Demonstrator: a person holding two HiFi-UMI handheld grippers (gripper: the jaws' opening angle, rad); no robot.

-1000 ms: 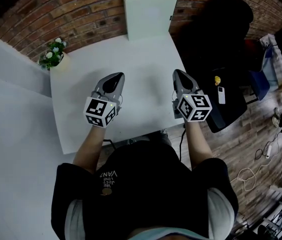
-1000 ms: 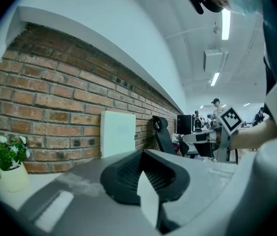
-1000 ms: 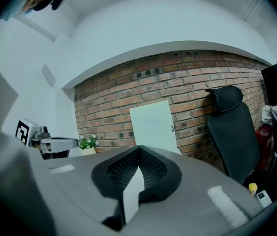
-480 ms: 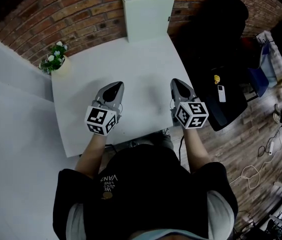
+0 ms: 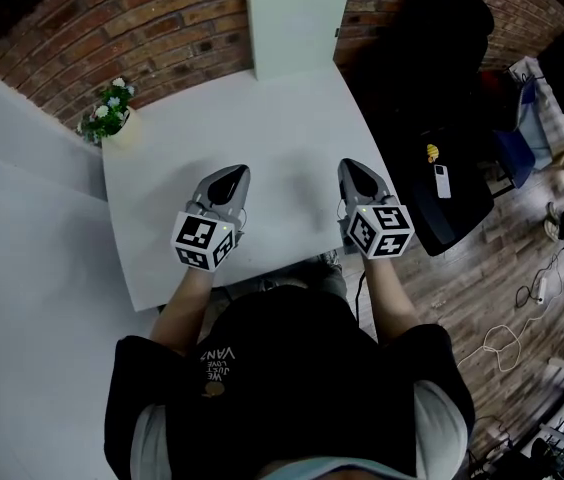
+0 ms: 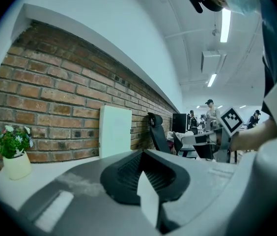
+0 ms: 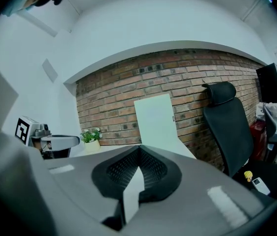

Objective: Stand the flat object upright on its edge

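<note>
The flat object, a pale green-white board (image 5: pixel 297 26), stands upright on its edge at the table's far side, leaning against the brick wall. It shows in the left gripper view (image 6: pixel 115 131) and the right gripper view (image 7: pixel 155 120) too. My left gripper (image 5: pixel 229 180) hovers over the white table (image 5: pixel 282 133) near the front, jaws shut and empty (image 6: pixel 141 173). My right gripper (image 5: pixel 353 174) is level with it at the table's right side, also shut with nothing held (image 7: pixel 137 170). Both are well short of the board.
A small pot of white flowers (image 5: pixel 108 111) sits at the table's far left corner. A black office chair (image 5: pixel 440 88) stands right of the table, with a white remote (image 5: pixel 442 181) and a yellow toy (image 5: pixel 432 153) on its seat. Cables lie on the wooden floor at right.
Both grippers drew back slightly toward me and the head view shifted a little. The board stayed upright against the wall.
</note>
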